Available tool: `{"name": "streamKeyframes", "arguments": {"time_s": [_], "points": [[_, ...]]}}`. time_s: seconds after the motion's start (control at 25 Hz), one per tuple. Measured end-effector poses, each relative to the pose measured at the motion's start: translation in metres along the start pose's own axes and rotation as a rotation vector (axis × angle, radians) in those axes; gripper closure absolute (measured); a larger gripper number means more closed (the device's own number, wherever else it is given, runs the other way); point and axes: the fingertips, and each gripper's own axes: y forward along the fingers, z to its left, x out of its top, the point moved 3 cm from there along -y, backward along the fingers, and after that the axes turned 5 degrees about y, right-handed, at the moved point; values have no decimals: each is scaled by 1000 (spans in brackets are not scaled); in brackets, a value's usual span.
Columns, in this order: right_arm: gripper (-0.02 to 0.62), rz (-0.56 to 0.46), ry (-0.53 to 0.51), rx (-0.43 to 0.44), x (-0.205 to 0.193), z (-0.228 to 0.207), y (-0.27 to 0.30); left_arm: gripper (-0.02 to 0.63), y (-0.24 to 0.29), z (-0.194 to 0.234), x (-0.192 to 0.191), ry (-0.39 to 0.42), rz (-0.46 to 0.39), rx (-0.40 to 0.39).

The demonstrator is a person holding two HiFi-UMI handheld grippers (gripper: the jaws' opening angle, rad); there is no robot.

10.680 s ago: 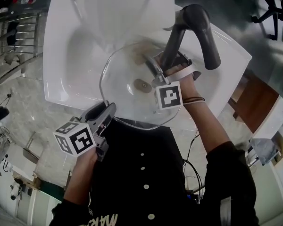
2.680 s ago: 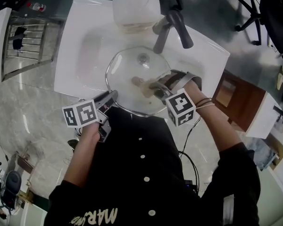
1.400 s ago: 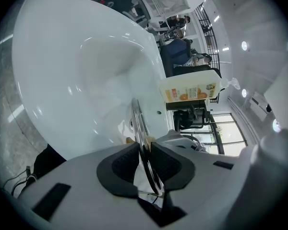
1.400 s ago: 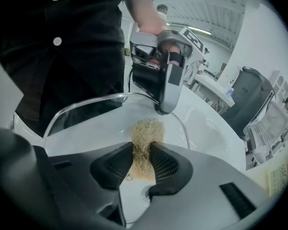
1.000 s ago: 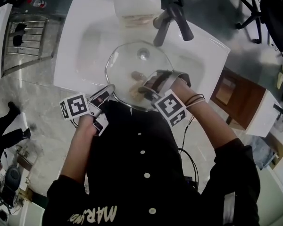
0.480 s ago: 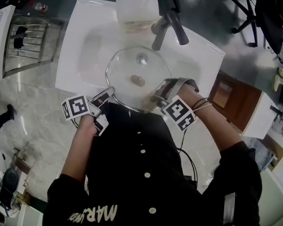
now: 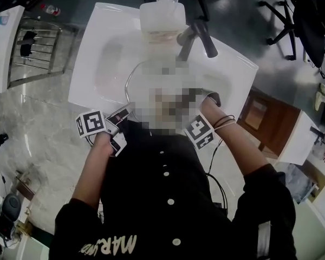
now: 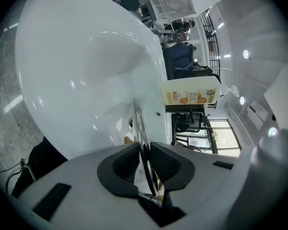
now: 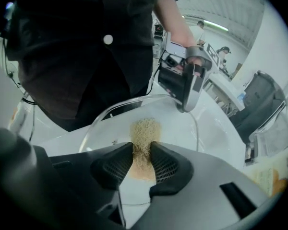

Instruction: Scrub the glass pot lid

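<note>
The glass pot lid [image 7: 131, 76] lies tilted over the white sink [image 7: 100, 47]; a mosaic patch covers its middle in the head view. My left gripper [image 8: 145, 157] is shut on the lid's metal rim [image 8: 138, 121] at the near left edge, and it also shows in the head view [image 7: 123, 114]. My right gripper [image 9: 142, 159] is shut on a tan scrub pad [image 9: 144, 131], which presses on the lid's glass [image 9: 182, 128]. Its marker cube [image 7: 200, 131] sits at the lid's near right. The left gripper [image 9: 186, 87] shows on the far rim in the right gripper view.
A dark faucet [image 7: 199, 32] arches over the back of the sink beside a clear soap bottle [image 7: 162, 10] with an orange label [image 8: 192, 94]. A metal rack [image 7: 40, 47] stands at the left and a wooden cabinet [image 7: 265, 118] at the right. A marble counter [image 7: 38, 123] surrounds the basin.
The right gripper with the pad has slid rightward along the near part of the lid. The left gripper keeps its hold on the rim in the same place.
</note>
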Motion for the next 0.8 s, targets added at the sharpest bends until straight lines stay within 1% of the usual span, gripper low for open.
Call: {"name": "streamKeyframes", "arguments": {"time_s": [0.12,0.2,0.32,0.44,0.68,0.8], "points": [[466,-21,-25,-126,20,-24,13,518,0,1,0,-1,-3,1],[466,-43,-21,-195,32,-35,18,518,0,1,0,-2,-3,2],[466,-62,-11,-263,42,-46,20,518,0,2,1,-6,-1,8],[467,-66,-18,-252,44,-43,22,518,0,4,0,-6,5,16],[469,-70,-74,-174,45,-30,19,518,0,3,0,0,17,28],[469,-76,-84,-135,42,-23,16,518,0,3,-1,4,19,35]]}}
